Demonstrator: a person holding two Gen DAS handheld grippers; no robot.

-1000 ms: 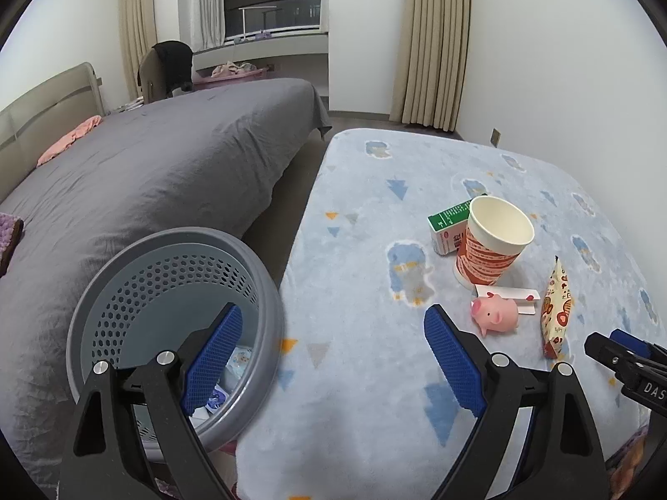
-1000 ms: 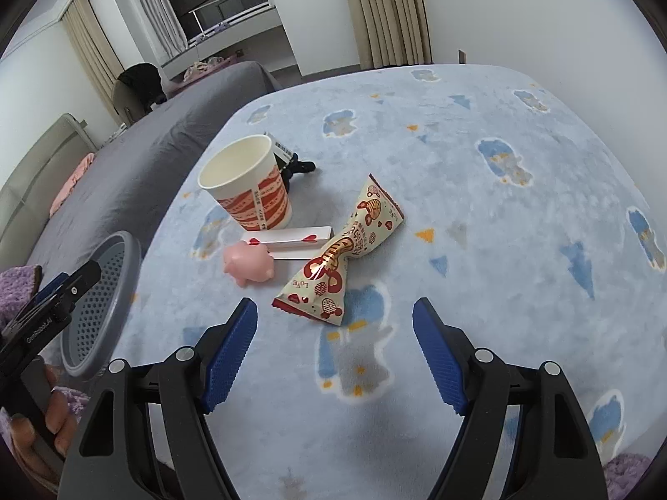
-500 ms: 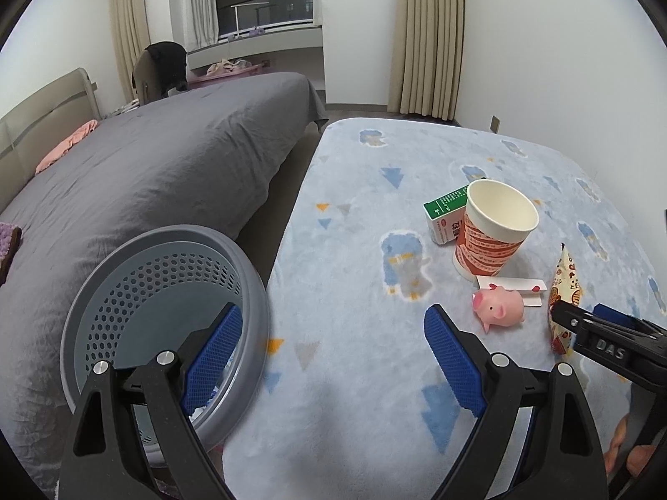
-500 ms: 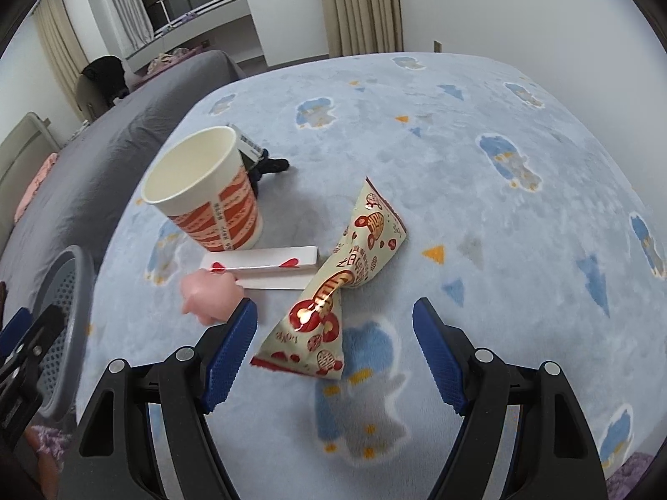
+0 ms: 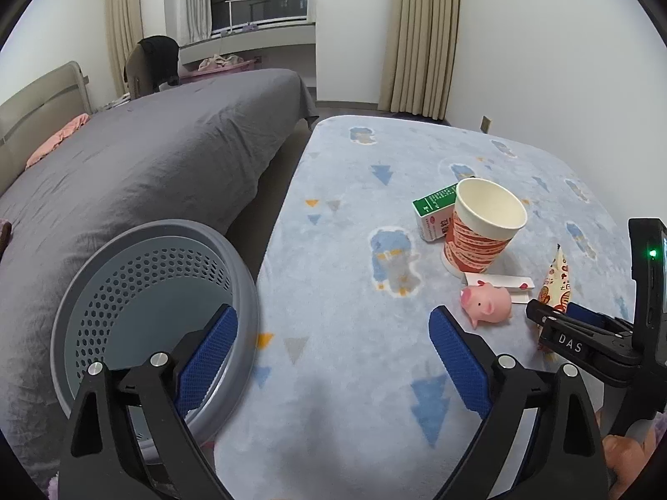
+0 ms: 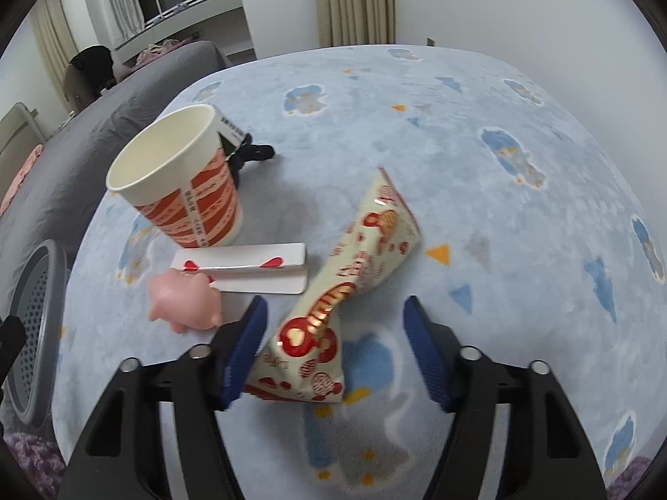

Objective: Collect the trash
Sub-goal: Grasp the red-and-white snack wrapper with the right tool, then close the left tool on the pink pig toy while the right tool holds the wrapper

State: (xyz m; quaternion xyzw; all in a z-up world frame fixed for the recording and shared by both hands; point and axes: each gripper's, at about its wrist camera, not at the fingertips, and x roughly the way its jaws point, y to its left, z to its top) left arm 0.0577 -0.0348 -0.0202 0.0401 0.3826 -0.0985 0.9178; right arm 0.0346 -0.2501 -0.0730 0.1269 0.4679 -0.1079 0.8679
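Observation:
A cream and red snack wrapper [image 6: 358, 279] lies crumpled on the light blue patterned blanket [image 6: 479, 191]. My right gripper [image 6: 334, 308] is low over its near end, and its jaws are closing with the wrapper between them. The left pad is at the wrapper's edge and the right pad stands clear. In the left wrist view the wrapper [image 5: 556, 279] shows behind the right gripper [image 5: 558, 312]. My left gripper [image 5: 333, 314] is opening wide, with one finger over the grey perforated basket [image 5: 146, 291] and the other over the blanket. Its pads press on nothing.
A red and white paper cup [image 6: 187, 183] stands upright, with a green and white box [image 5: 433, 208] and a black item [image 6: 254, 152] behind it. A pink toy pig [image 6: 185, 300] and a white heart-printed card [image 6: 250, 268] lie left of the wrapper. A grey bed [image 5: 146, 146] fills the left.
My right gripper has come down and forward onto the wrapper and its jaws have narrowed around it. The left gripper has barely moved.

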